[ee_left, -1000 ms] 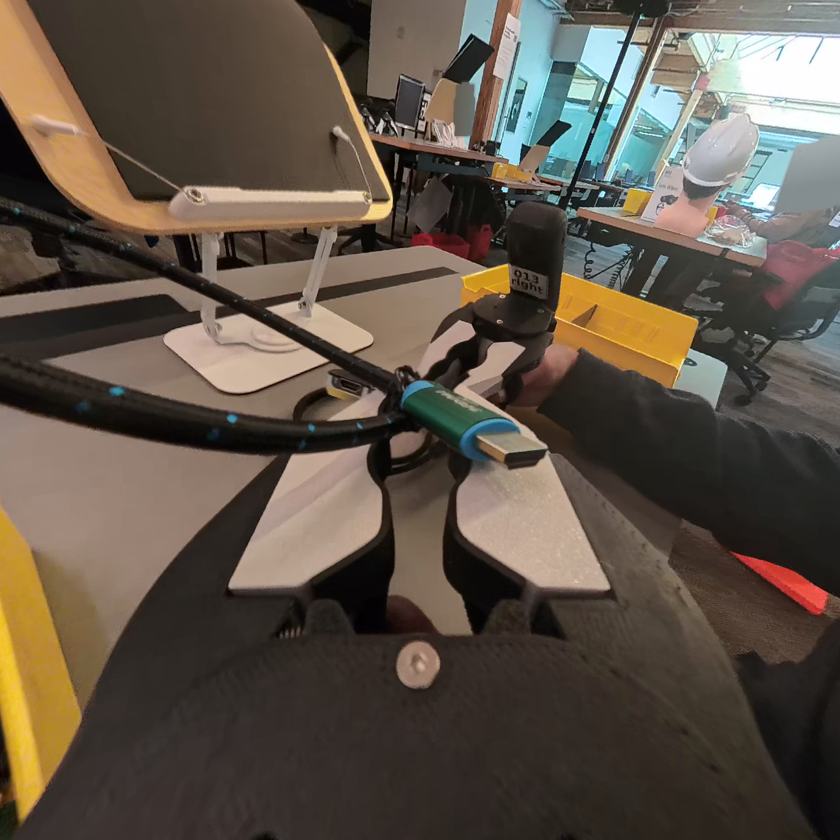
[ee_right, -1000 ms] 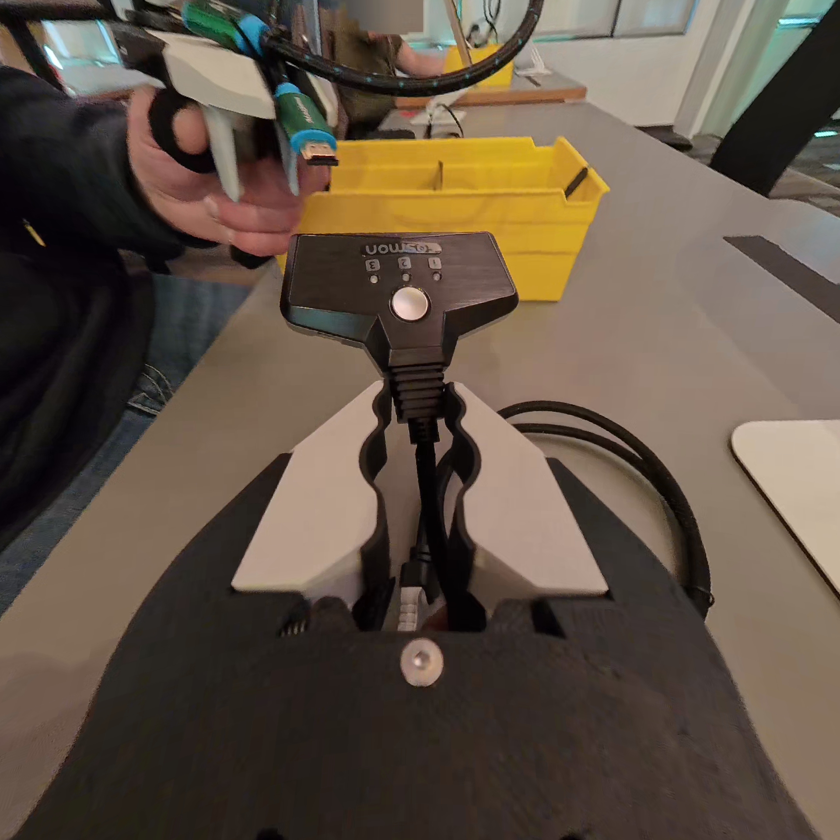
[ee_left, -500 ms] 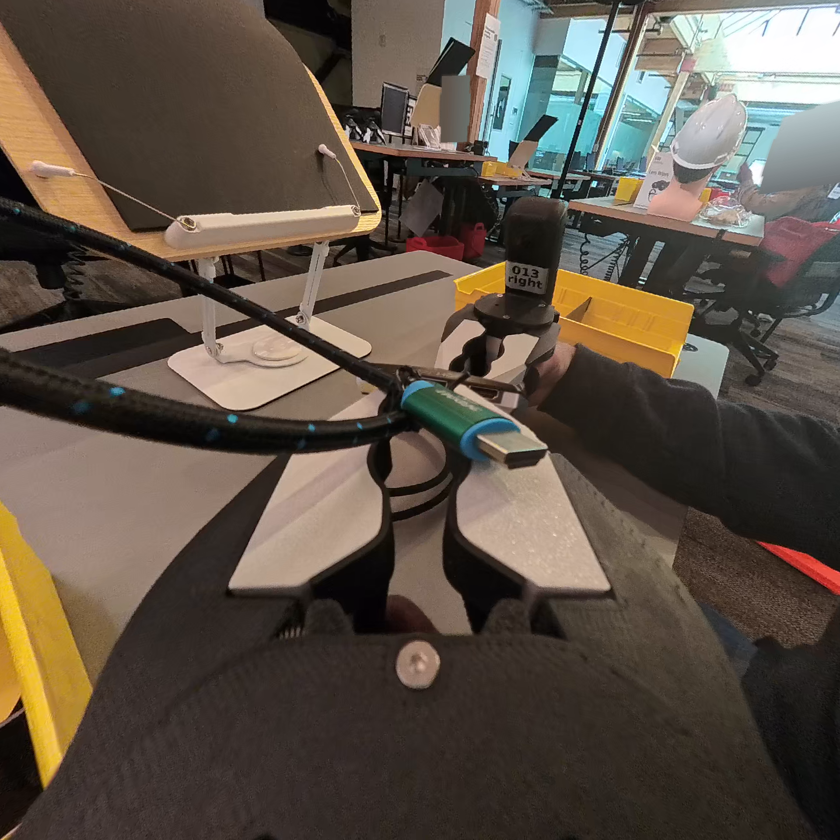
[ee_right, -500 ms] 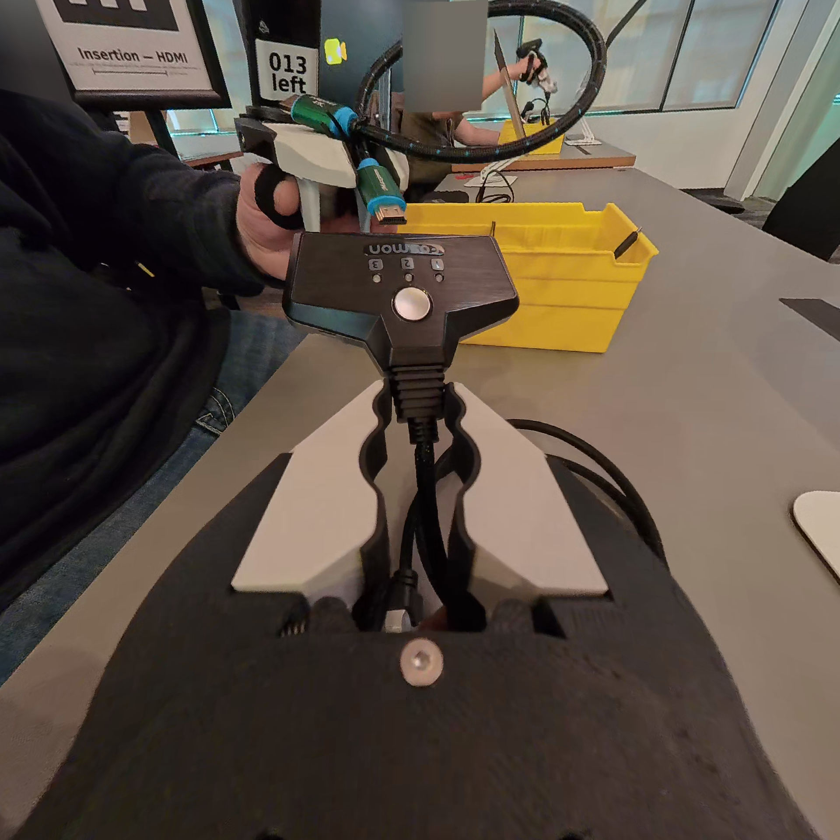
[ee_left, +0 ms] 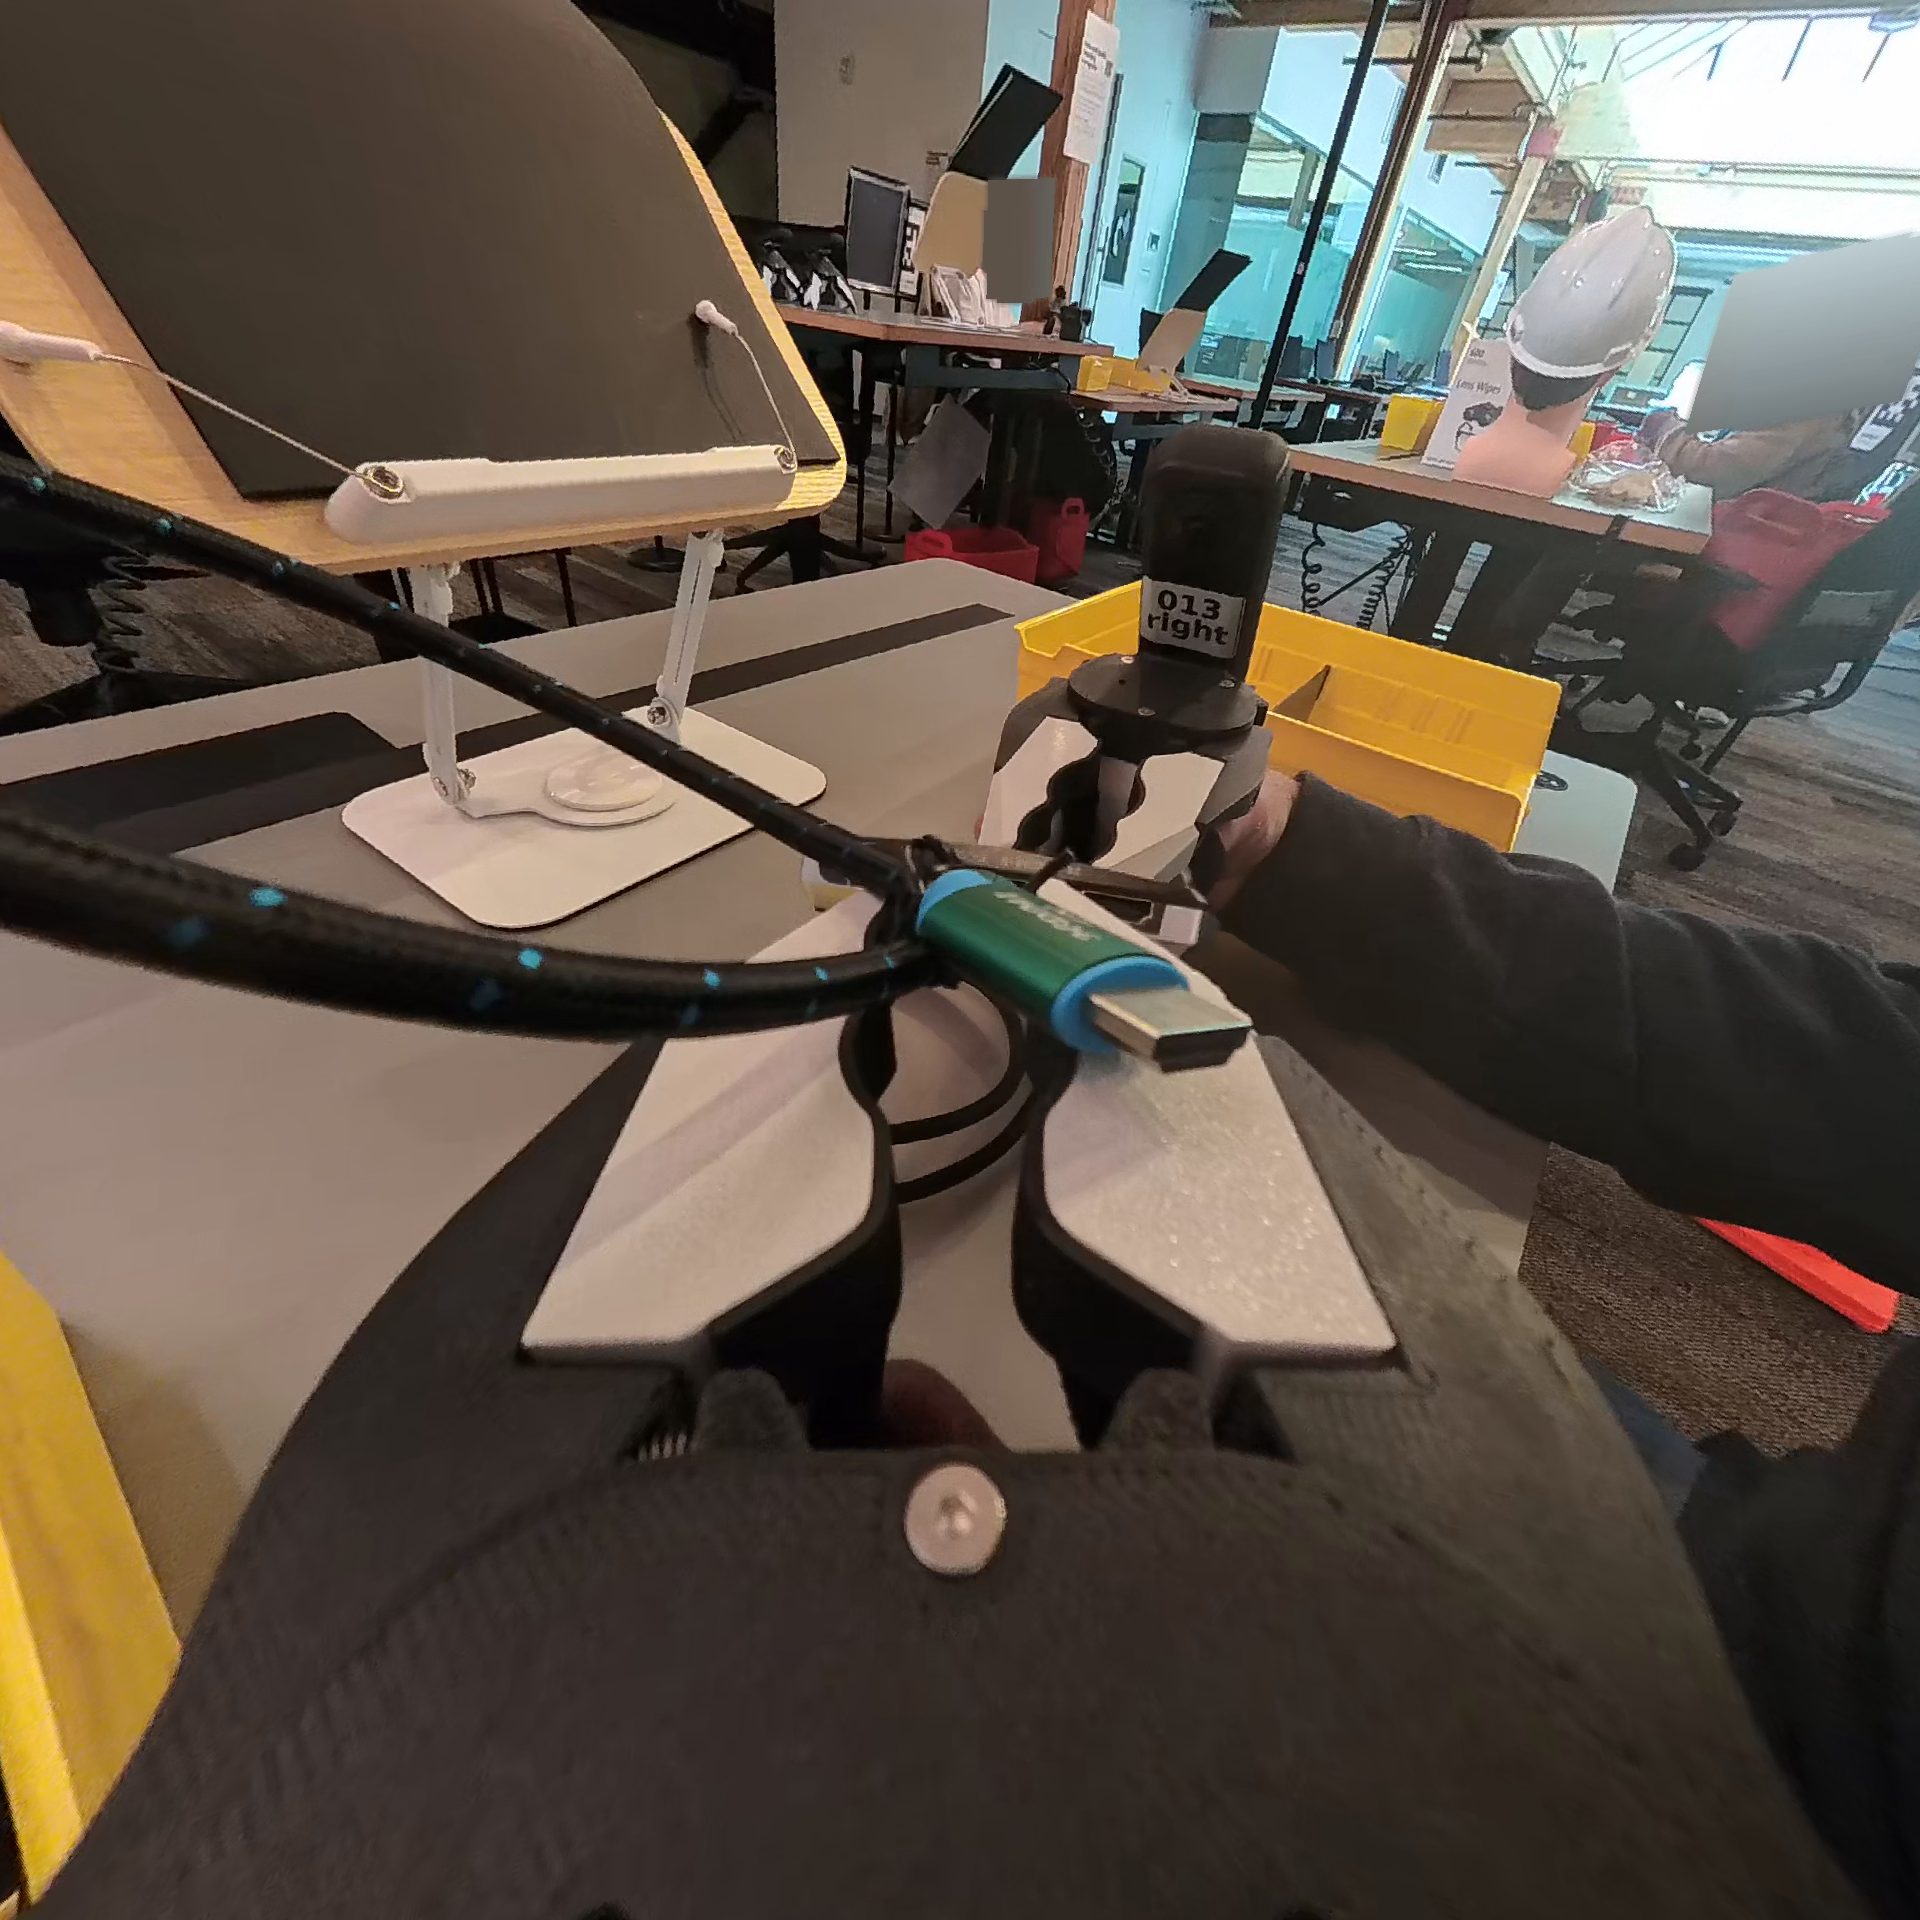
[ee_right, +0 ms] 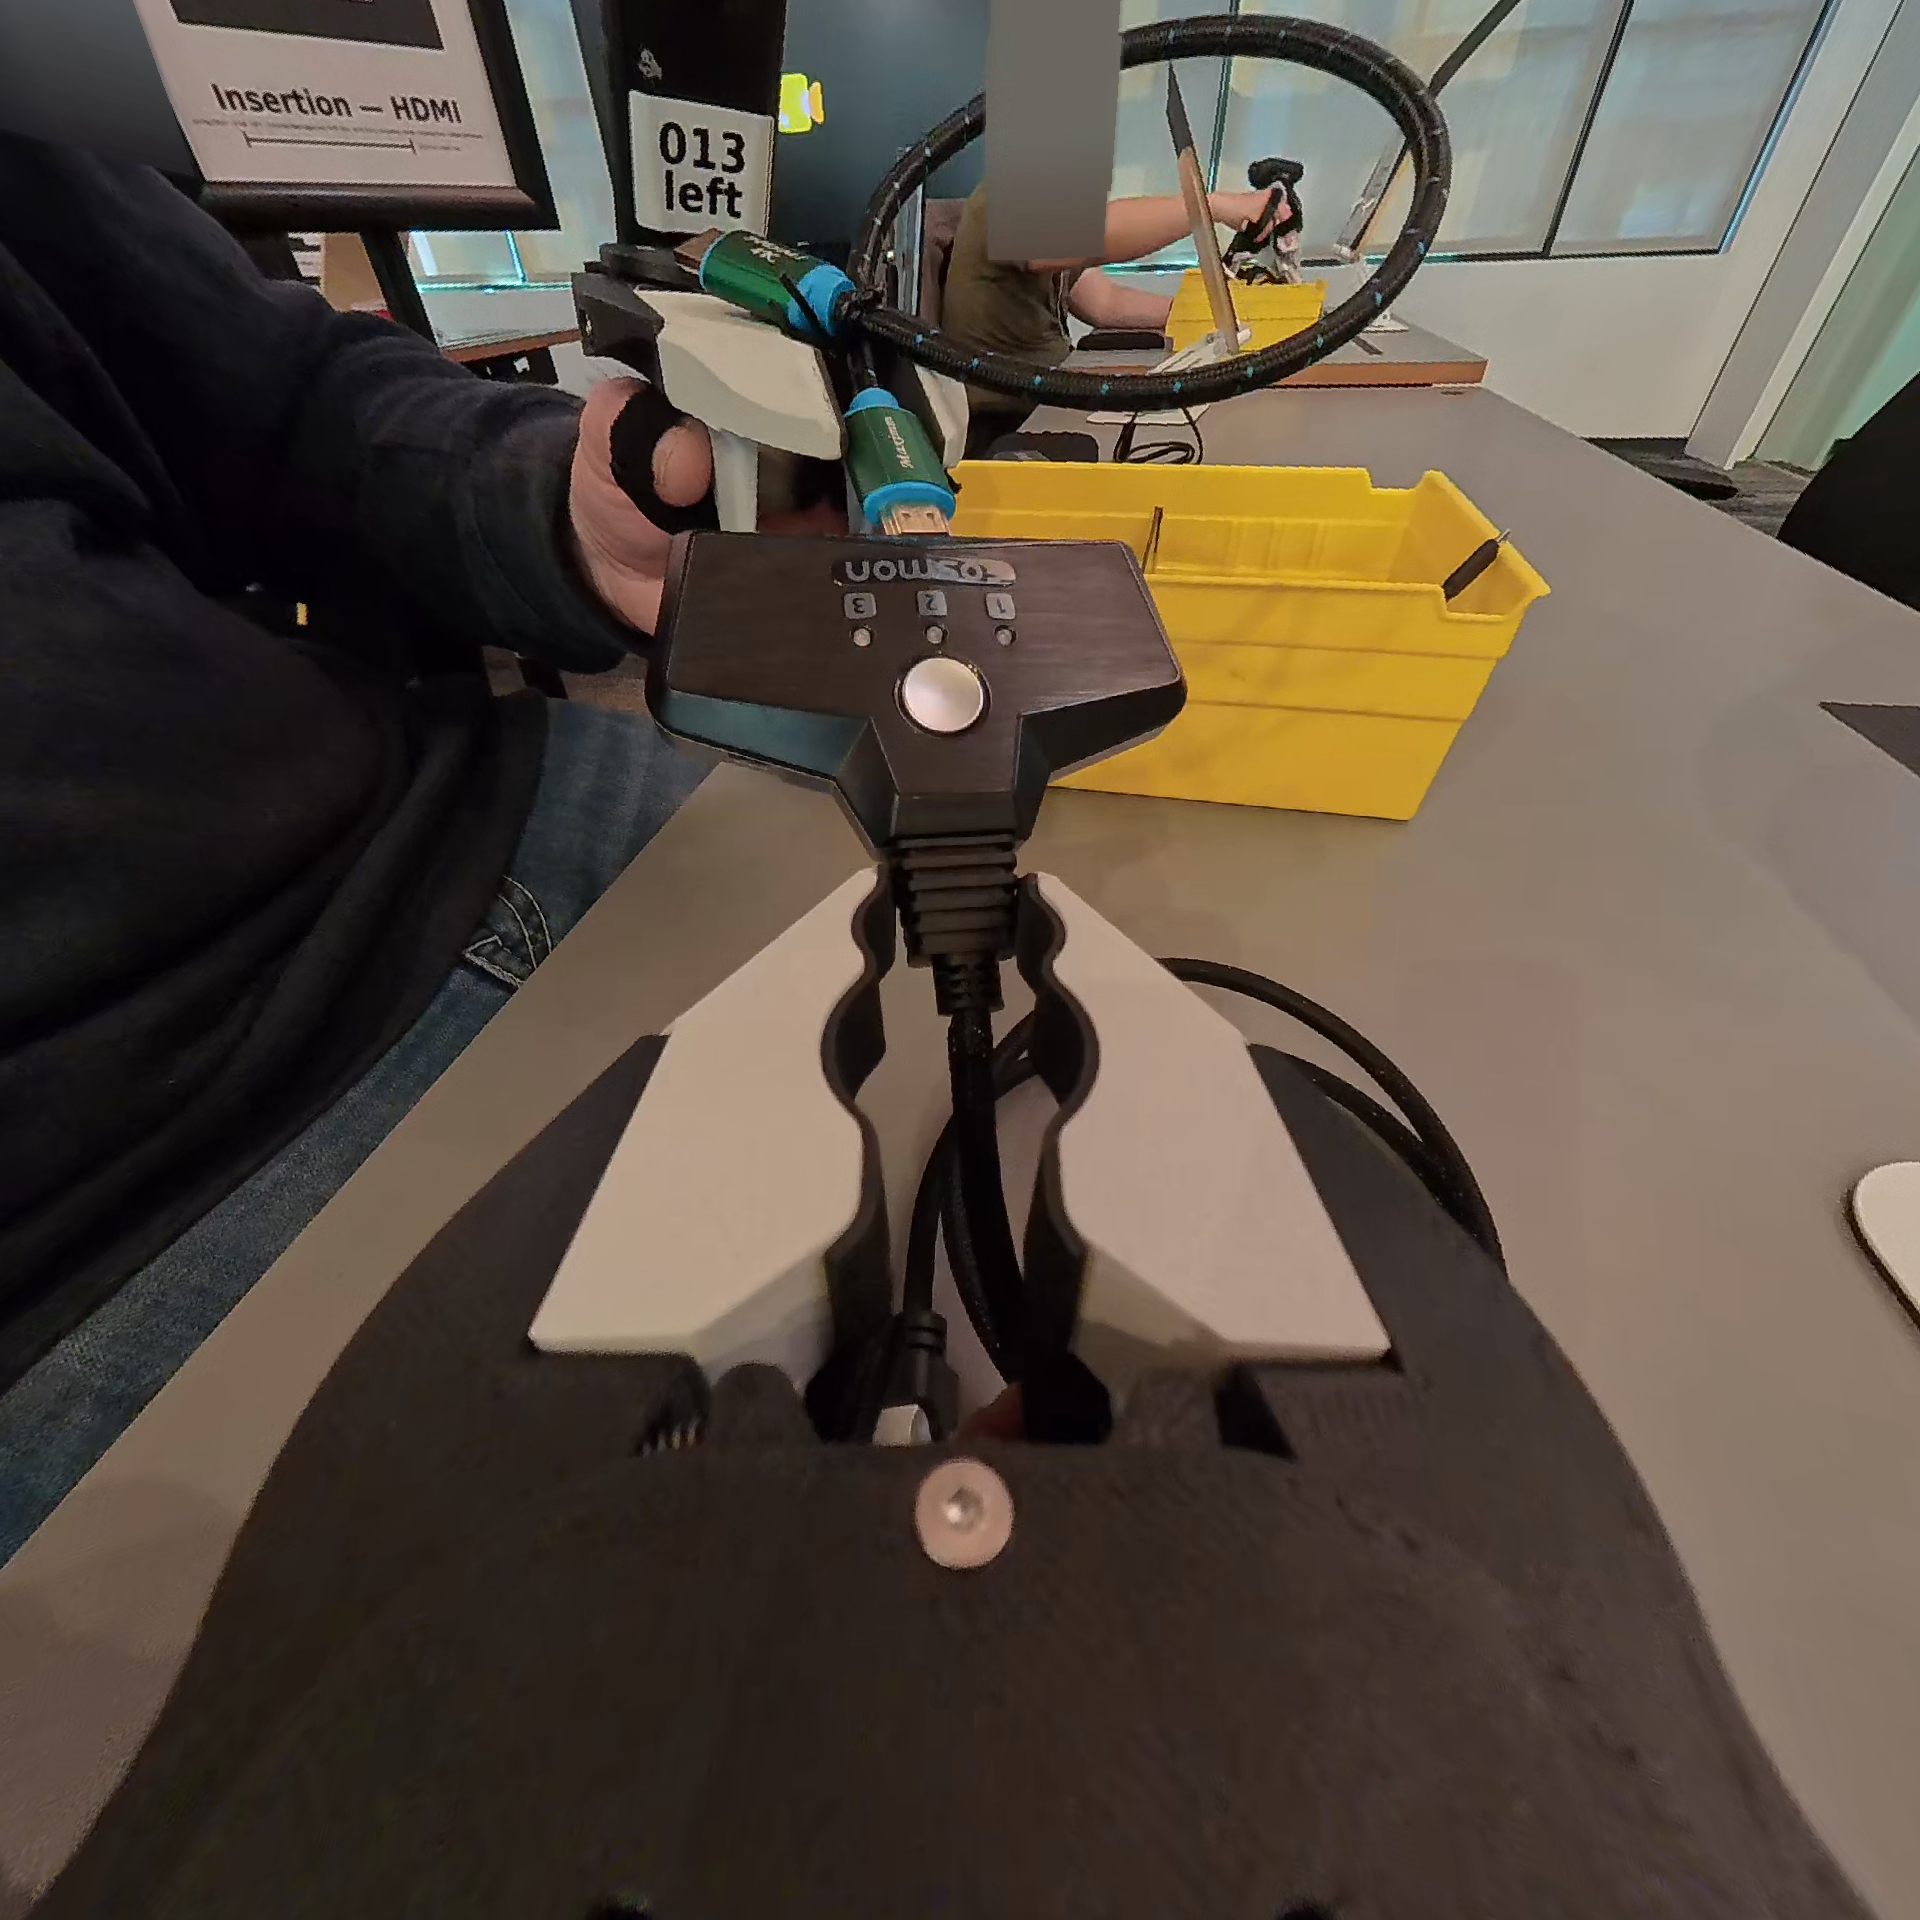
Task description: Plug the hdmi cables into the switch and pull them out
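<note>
After hovering apart, now nosing plug [ee_right: 899, 457], pinched in left gripper [ee_left: 945, 966], onto switch [ee_right: 914, 665] clamped just ahead in right gripper [ee_right: 961, 914]; insertion next.

Your worktop [ee_right: 1558, 935] is a plain grey surface with dark strips [ee_left: 831, 649] across its far part. On it you have a yellow bin [ee_right: 1299, 665] with dividers near the edge, the white base plate of a tilted stand [ee_left: 540, 842] farther in, and a loose loop of black cable [ee_right: 1392, 1091] lying flat between them.
</note>
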A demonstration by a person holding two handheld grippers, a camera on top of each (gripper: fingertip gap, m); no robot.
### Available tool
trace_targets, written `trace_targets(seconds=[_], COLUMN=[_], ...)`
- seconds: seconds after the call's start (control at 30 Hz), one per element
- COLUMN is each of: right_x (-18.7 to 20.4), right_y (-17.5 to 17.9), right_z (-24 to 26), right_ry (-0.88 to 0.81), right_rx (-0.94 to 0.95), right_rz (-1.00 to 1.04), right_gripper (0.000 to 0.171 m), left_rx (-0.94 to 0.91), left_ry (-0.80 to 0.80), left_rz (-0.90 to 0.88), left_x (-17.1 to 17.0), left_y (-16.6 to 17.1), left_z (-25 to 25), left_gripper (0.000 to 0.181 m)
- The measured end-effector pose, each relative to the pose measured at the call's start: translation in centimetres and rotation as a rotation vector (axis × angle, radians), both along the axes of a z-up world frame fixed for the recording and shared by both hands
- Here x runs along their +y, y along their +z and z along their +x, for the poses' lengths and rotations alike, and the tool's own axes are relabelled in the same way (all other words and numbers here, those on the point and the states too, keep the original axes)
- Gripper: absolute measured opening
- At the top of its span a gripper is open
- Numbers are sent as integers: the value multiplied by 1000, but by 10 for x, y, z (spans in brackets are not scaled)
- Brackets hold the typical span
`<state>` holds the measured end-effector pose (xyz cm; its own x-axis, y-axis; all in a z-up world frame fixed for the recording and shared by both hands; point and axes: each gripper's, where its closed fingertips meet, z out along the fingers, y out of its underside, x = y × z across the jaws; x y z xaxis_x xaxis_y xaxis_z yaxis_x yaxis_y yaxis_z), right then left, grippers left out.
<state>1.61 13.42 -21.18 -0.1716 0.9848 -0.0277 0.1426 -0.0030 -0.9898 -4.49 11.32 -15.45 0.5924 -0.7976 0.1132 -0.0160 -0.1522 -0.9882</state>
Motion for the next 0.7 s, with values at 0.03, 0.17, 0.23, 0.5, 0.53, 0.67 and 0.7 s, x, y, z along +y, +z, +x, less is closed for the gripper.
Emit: trace_targets(seconds=[0.03,0.17,0.23,0.5,0.53,0.67,0.7], right_x=[0,-1,-2,-3,-3,-1,-1], right_y=[0,-2,-1,-2,-2,-6,-8], right_z=[0,-1,-1,0,0,0,0], right_ry=[0,5,6,13,14,-3,-7], right_rx=[-2,-9,-8,-11,-11,-43,-55], right_rz=[1,3,3,5,6,20,26], right_gripper=[21,21,21,21,21,21,21], left_rx=[1,6,9,24,26,52,57], left_ry=[-3,-9,-11,-37,-38,-31,-29], left_rz=[1,-1,-2,4,5,17,19], left_x=[0,-1,-1,-3,-3,-2,-2], left_y=[0,-2,-2,-3,-3,-3,-2], left_z=[0,2,2,3,3,1,0], left_gripper=[20,20,20,20,20,19,19])
